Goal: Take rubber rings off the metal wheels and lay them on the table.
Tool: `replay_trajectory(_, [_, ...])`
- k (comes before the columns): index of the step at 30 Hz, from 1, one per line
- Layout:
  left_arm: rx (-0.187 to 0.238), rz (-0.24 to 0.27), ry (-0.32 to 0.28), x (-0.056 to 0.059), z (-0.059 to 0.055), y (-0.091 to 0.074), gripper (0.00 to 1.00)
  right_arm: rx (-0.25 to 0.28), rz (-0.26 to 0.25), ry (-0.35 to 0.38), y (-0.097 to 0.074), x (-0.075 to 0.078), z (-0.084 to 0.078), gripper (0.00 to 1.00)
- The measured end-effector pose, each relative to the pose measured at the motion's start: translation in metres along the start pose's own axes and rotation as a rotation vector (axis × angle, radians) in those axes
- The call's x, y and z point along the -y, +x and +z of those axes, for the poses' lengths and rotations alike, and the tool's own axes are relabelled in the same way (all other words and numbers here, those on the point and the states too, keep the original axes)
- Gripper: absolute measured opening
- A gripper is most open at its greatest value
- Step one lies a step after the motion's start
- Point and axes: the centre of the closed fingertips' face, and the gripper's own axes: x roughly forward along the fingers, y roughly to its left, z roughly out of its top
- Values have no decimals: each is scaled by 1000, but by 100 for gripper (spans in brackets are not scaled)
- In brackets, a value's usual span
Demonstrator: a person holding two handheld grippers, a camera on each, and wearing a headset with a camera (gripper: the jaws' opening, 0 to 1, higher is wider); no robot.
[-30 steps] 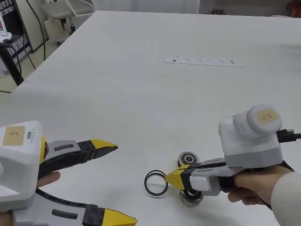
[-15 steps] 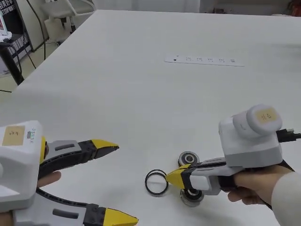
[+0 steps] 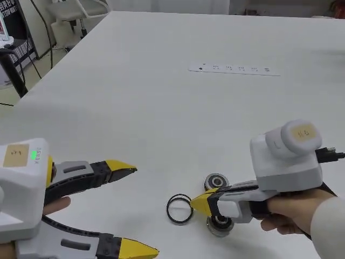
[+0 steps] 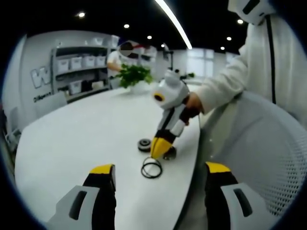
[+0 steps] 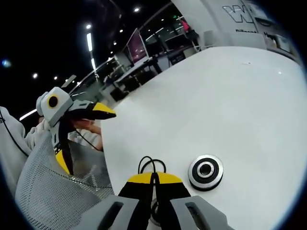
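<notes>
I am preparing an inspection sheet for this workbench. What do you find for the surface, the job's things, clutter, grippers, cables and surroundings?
Surface: white table, no marks seen.
Job's things: black rubber rings lying flat; one metal wheel near them; a second wheel partly under the right gripper.
Clutter: a flat socket strip far across the table.
Grippers: left gripper open, apart from the rings; right gripper shut, its tips at the rings' edge. Whether it pinches one is unclear.
Cables: black cable at the back of the right gripper.
Surroundings: chairs beyond the far left corner; shelves along a wall.
</notes>
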Motion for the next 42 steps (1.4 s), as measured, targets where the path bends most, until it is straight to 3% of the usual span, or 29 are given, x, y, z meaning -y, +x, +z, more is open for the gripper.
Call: replay_trajectory(42, [-9,-3,0,0,-2,1,75,-13,-42,-64,3,6,-2,0])
